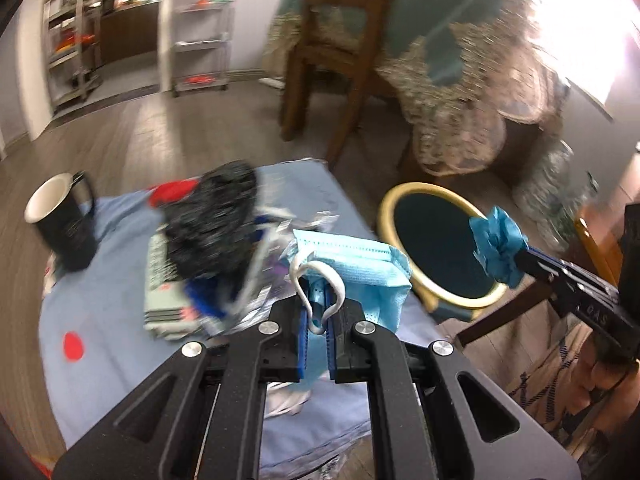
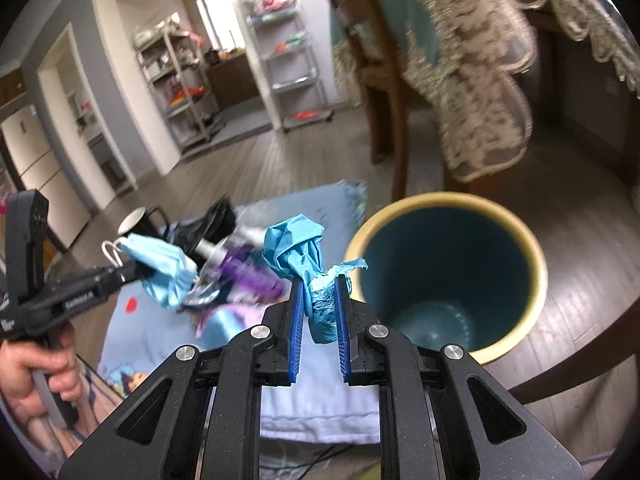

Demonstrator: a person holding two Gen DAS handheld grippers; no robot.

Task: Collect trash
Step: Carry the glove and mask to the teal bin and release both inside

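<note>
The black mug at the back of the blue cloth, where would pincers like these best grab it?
The black mug stands upright, mouth open, handle at its far side. Probably come from above and pinch the near rim, one finger inside, one outside.

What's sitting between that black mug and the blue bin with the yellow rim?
In the left wrist view, a cluttered pile: a dark fuzzy bundle, crinkled silvery wrappers and a stack of papers, between the black mug and the round blue bin.
</note>
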